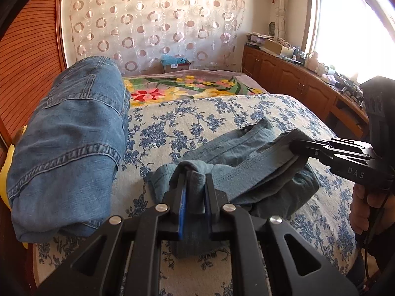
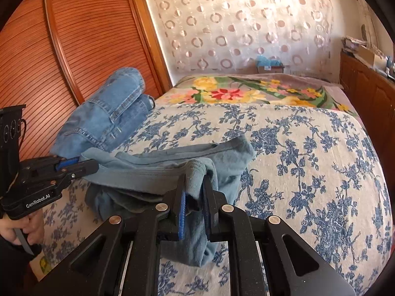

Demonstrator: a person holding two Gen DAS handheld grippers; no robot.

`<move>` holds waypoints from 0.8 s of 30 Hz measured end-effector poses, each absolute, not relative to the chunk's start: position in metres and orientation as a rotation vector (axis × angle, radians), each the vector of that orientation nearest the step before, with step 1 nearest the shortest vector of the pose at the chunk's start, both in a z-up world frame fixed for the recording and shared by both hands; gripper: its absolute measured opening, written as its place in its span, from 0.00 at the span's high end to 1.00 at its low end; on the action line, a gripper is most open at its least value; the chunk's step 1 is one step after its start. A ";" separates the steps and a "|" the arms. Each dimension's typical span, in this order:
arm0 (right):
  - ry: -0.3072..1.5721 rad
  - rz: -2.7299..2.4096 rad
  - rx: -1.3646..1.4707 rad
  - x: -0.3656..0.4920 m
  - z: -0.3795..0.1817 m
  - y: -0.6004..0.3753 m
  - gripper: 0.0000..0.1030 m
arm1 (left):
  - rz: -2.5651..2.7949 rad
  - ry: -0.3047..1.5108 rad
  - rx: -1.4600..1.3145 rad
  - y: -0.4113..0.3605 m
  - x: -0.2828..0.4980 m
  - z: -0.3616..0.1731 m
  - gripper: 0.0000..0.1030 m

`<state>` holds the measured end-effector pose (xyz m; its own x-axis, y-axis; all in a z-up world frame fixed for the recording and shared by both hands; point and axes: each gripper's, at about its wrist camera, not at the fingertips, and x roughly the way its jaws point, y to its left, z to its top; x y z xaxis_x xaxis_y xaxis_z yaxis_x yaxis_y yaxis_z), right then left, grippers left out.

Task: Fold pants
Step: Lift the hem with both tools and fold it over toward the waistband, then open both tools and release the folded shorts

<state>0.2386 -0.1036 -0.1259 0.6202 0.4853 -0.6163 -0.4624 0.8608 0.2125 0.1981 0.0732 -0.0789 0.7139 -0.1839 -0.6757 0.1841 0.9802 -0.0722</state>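
Grey-blue soft pants [image 1: 246,170] lie bunched on the bed's blue-flowered cover [image 1: 222,113]; they also show in the right wrist view [image 2: 158,172]. My left gripper [image 1: 195,175] is shut on one end of their waistband, and it shows from the side in the right wrist view [image 2: 85,165]. My right gripper [image 2: 195,172] is shut on the other end of the waistband, and it shows in the left wrist view [image 1: 300,145]. The band is stretched between the two grippers, slightly above the bed. The legs hang crumpled below.
Folded blue jeans [image 1: 71,143] are stacked at the bed's left edge, next to a wooden slatted wardrobe door [image 2: 81,37]. A flowered blanket [image 1: 187,88] covers the far end. A cluttered wooden cabinet [image 1: 296,74] runs along the right, under a window.
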 end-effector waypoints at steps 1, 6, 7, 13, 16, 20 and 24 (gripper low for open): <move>0.720 0.546 0.041 0.240 -0.126 -0.104 0.89 | -0.204 0.753 -0.006 0.073 0.199 -0.080 0.90; 0.697 0.536 0.038 0.235 -0.121 -0.110 0.80 | -0.202 0.763 -0.029 0.077 0.195 -0.080 0.85; 0.691 0.533 0.034 0.233 -0.120 -0.112 0.79 | -0.201 0.758 -0.021 0.077 0.192 -0.078 0.82; 0.677 0.522 -0.010 0.221 -0.114 -0.120 0.69 | -0.216 0.720 0.008 0.078 0.178 -0.064 0.66; 0.684 0.522 -0.024 0.218 -0.116 -0.123 0.66 | -0.222 0.699 0.015 0.080 0.170 -0.059 0.59; 0.702 0.536 -0.040 0.212 -0.123 -0.123 0.64 | -0.224 0.705 0.021 0.083 0.167 -0.061 0.54; 0.722 0.544 -0.078 0.212 -0.130 -0.114 0.64 | -0.220 0.719 0.024 0.084 0.166 -0.070 0.43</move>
